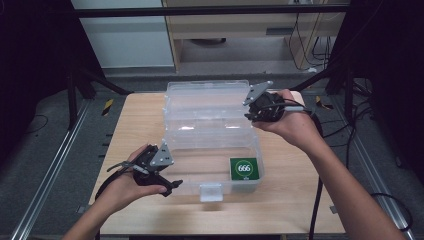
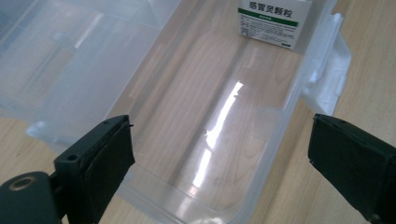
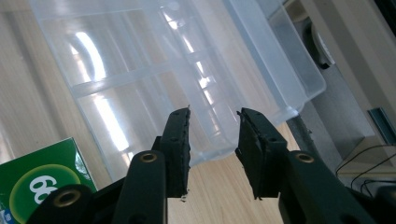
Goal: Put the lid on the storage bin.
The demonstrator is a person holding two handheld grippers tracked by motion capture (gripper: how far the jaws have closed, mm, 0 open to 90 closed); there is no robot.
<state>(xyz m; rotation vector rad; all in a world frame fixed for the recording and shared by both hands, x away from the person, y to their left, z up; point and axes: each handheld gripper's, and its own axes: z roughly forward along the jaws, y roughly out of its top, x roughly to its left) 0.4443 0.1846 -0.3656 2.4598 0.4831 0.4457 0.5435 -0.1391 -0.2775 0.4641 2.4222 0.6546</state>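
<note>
Open clear box, a gripper waiting at each end

We see the clear plastic storage box (image 1: 212, 150) mid-table, long axis left to right, its lid (image 1: 207, 100) lying open on the far side. Our left gripper (image 2: 219, 154), jaws spread wide, faces its near-left end; our right gripper (image 3: 212, 149), jaws partly apart and empty, hovers by the lid's right edge. A small green-and-white carton (image 1: 244, 168) stands inside, near-right.

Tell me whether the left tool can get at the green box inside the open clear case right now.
Probably yes. The clear case stands open, the green box sits uncovered in its near right corner, and the left tool is open beside the case's near left end.
</note>
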